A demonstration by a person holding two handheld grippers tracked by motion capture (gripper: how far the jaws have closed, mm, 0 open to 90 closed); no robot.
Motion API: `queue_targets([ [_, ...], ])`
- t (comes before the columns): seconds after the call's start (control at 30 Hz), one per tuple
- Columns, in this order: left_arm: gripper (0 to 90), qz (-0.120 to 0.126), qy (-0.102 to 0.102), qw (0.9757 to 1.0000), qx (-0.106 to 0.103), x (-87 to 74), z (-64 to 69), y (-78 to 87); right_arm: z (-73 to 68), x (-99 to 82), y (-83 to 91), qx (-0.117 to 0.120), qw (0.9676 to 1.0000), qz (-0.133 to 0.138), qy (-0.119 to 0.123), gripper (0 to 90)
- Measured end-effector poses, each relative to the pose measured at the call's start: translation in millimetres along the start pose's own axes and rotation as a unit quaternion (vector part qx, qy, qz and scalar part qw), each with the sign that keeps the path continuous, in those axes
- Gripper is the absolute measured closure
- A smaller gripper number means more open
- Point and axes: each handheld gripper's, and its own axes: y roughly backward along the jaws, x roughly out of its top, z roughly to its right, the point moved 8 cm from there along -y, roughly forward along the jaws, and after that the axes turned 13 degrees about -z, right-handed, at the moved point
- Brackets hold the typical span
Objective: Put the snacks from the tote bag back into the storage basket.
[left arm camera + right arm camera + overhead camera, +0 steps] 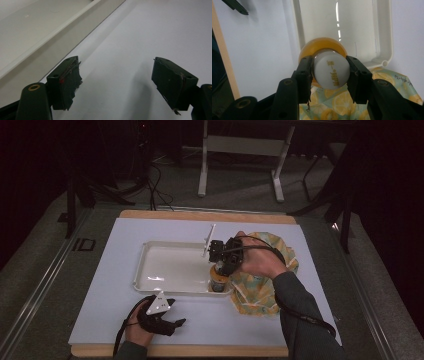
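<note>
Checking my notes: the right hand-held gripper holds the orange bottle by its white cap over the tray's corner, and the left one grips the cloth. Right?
Not quite: the left hand-held gripper is open and holds nothing, over bare table, as the left gripper view shows. The rest stands.

The bottle (pixel 331 71) is amber-orange with a white cap printed in gold lettering. The tray (pixel 150 270) is glossy white. The cloth (pixel 260 290), at the mat's right edge, is pale turquoise with a pattern of yellow lemon slices. The mat (pixel 110 285) is plain white, on a light wood board (pixel 200 215). The right gripper (pixel 331 75) and the left gripper (pixel 116 82) are black, the left one with a pale grey triangular plate.
</note>
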Motion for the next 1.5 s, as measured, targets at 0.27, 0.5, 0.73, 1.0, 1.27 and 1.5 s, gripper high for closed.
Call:
queue_targets([
  [0.27,22.9,0.000,0.000,1.0000,0.000,0.0,-0.1,0.0,1.0,-4.4,-0.3,0.002,1.0000,-0.008,-0.001,58.7],
  [0.5,22.9,0.000,0.000,1.0000,-0.001,0.0,-0.1,0.0,1.8,-4.4,-0.7,0.005,0.9999,-0.008,-0.005,58.6],
  [0.73,22.9,-0.001,0.001,1.0000,-0.001,0.0,0.0,-0.3,3.6,-2.0,-1.4,0.003,0.9999,-0.013,-0.006,58.0],
  [1.0,22.9,-0.001,0.001,1.0000,-0.002,0.1,0.1,-0.3,5.5,-0.7,-4.2,0.004,0.9999,-0.004,-0.014,53.3],
  [1.27,22.9,0.000,0.001,1.0000,-0.002,0.2,0.1,-0.3,5.7,0.5,-5.0,0.003,0.9999,0.002,-0.015,45.9],
  [1.5,22.9,-0.001,0.000,1.0000,-0.002,0.0,-0.1,-0.2,5.7,-1.7,-3.6,0.002,0.9998,0.008,-0.020,44.6],
])
